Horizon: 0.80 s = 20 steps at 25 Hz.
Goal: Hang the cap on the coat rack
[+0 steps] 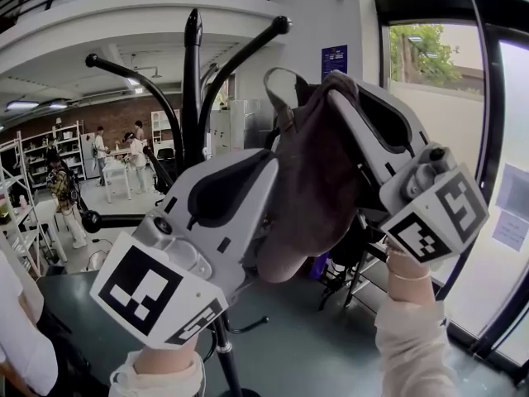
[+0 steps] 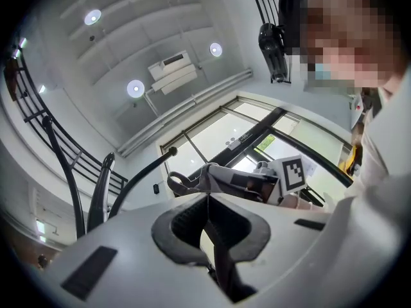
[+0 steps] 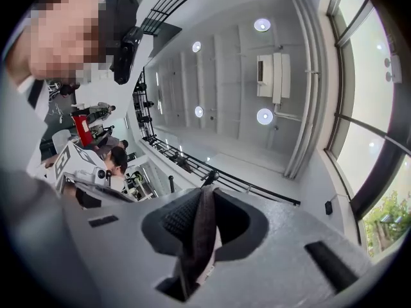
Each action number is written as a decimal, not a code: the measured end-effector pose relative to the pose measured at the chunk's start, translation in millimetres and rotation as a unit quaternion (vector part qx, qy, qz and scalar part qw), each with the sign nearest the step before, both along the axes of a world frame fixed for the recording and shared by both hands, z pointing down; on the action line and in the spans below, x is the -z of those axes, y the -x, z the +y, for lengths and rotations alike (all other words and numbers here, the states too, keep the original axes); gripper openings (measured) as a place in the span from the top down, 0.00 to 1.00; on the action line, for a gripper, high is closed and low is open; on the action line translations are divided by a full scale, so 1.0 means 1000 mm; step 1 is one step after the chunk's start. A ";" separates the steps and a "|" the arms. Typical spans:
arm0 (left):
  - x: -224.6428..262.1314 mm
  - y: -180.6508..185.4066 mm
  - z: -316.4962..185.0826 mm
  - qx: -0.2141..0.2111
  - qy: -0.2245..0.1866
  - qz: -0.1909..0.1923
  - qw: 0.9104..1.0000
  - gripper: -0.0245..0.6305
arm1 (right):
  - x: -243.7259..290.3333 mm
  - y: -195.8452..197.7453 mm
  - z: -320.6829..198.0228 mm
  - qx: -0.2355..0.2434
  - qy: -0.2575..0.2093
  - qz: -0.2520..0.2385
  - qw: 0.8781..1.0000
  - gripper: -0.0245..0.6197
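Observation:
A brown-grey cap [image 1: 310, 197] hangs in the air between my two grippers, its back strap loop [image 1: 279, 85] uppermost. The left gripper [image 1: 269, 168] is shut on the cap's left edge, and a thin strip of cap fabric [image 2: 219, 262] shows between its jaws. The right gripper [image 1: 335, 85] is shut on the cap's upper right side, with brown fabric [image 3: 199, 236] pinched in its jaws. The black coat rack [image 1: 192, 81] stands just behind and left of the cap. One curved arm with a ball tip [image 1: 281, 25] ends just above the strap loop.
More rack arms [image 1: 132, 77] spread to the left, and a lower one [image 1: 107, 219] points left. A glass wall with black frames [image 1: 496, 139] runs along the right. Dark gear [image 1: 351, 251] sits behind the cap. People [image 1: 62, 188] stand far off at left.

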<state>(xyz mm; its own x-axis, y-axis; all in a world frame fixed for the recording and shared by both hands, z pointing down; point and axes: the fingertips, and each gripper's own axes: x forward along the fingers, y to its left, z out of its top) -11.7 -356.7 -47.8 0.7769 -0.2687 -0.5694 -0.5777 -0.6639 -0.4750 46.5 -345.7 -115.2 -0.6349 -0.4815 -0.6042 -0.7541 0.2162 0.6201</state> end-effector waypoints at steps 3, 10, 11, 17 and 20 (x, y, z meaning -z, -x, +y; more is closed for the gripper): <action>0.008 -0.001 0.003 -0.003 -0.001 0.000 1.000 0.94 | 0.014 -0.003 0.009 -0.001 -0.015 -0.010 1.000 0.89; 0.019 -0.011 0.013 -0.021 0.001 -0.006 1.000 0.94 | 0.030 -0.014 0.026 -0.003 -0.030 -0.024 0.999 0.89; 0.022 -0.011 0.015 -0.020 -0.003 -0.005 1.000 0.94 | 0.033 -0.014 0.029 0.000 -0.034 -0.027 0.999 0.89; 0.034 -0.005 0.024 -0.018 -0.016 0.010 1.000 0.94 | 0.048 -0.009 0.047 0.033 -0.059 -0.027 0.997 0.89; 0.037 0.002 0.027 -0.013 -0.019 0.017 1.000 0.94 | 0.053 -0.004 0.055 0.061 -0.065 -0.028 0.996 0.89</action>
<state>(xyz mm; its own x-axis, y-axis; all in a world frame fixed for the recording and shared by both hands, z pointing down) -13.3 -329.9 -85.1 0.7637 -0.2260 -0.6047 -0.5765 -0.6604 -0.4813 50.1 -290.8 -167.8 -0.6482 -0.3177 -0.6921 -0.7607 0.2295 0.6071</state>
